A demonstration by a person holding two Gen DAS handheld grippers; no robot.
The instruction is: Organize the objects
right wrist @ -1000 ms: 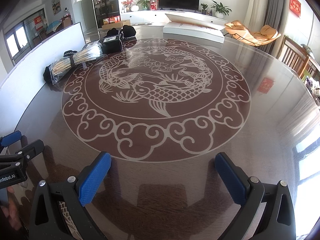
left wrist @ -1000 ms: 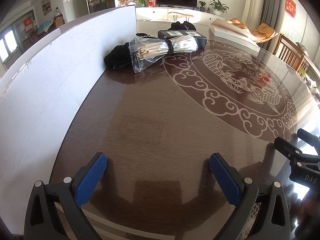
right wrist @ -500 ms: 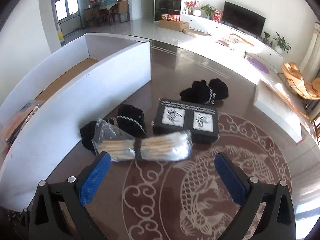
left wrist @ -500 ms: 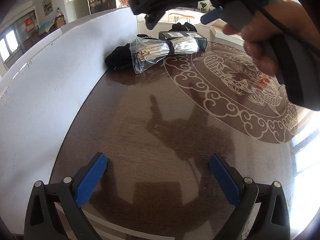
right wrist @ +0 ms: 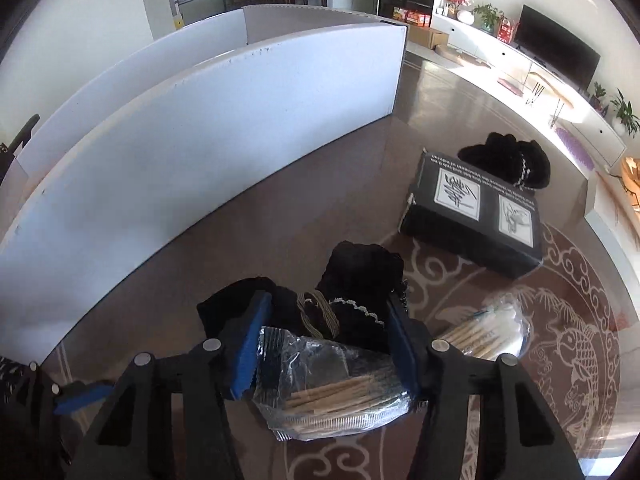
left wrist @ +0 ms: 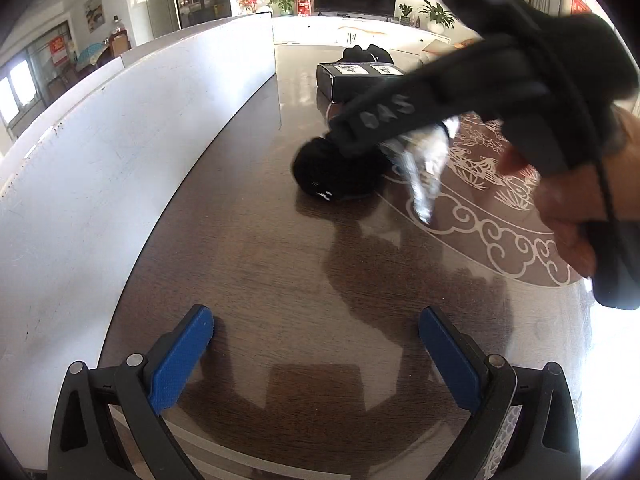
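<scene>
The right gripper [right wrist: 326,344] has just been closing, and its blue pads are seen clamped on the clear bag of wooden sticks [right wrist: 340,392], which lies on the table [right wrist: 320,208] against a black cloth bundle [right wrist: 352,280]. A black box [right wrist: 476,216] is seen beyond. The left gripper [left wrist: 316,356] is held wide apart, empty, above bare tabletop.

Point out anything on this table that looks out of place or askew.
Nothing is spilled or damaged. The bag of sticks lies partly over a black bundle rather than flat on the table; the right gripper has just been closing around it.
</scene>
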